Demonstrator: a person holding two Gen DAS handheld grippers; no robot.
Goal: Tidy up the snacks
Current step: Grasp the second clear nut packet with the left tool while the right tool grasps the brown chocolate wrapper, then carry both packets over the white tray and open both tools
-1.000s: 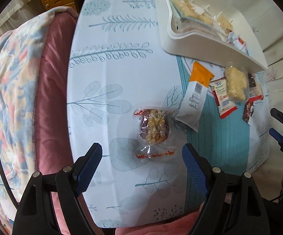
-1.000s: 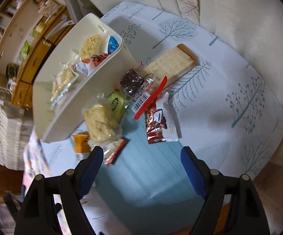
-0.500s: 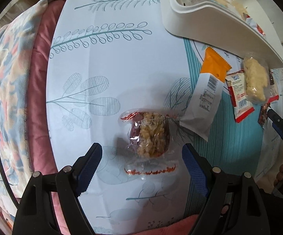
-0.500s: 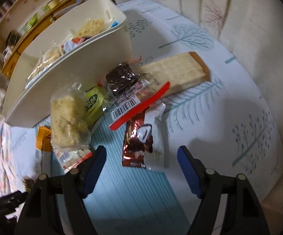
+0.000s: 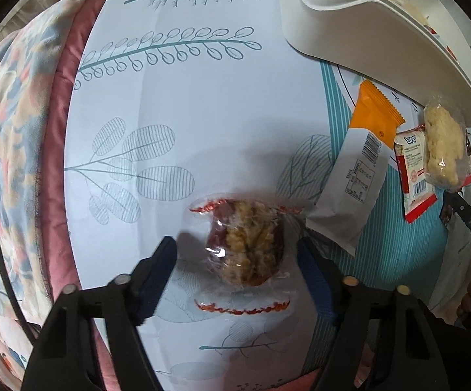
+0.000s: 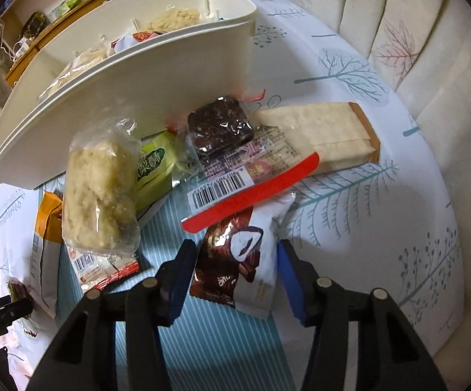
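Note:
A clear-wrapped walnut and date snack [image 5: 245, 251] lies on the printed tablecloth [image 5: 186, 97]. My left gripper [image 5: 237, 262] points down over it, jaws closing, with the snack between the blue pads and a gap still showing at the left pad. My right gripper [image 6: 237, 275] straddles a brown and white chocolate packet [image 6: 235, 260]. Its jaws are closing too, the pads right at the packet's edges without squeezing it. A white bin [image 6: 137, 97], also at the left wrist view's top right [image 5: 349, 32], holds several snacks.
Against the bin lie a puffed rice cake [image 6: 98, 202], a green packet [image 6: 154, 169], a dark brownie [image 6: 219, 127], a cracker pack [image 6: 317, 130], a red-edged barcode wrapper [image 6: 251, 182] and an orange and white packet [image 5: 362, 163]. A pink floral blanket [image 5: 23, 130] borders the table's left.
Both grippers have come down toward the table and their jaws have narrowed, the left around the walnut snack, the right around the chocolate packet. The right wrist has rolled.

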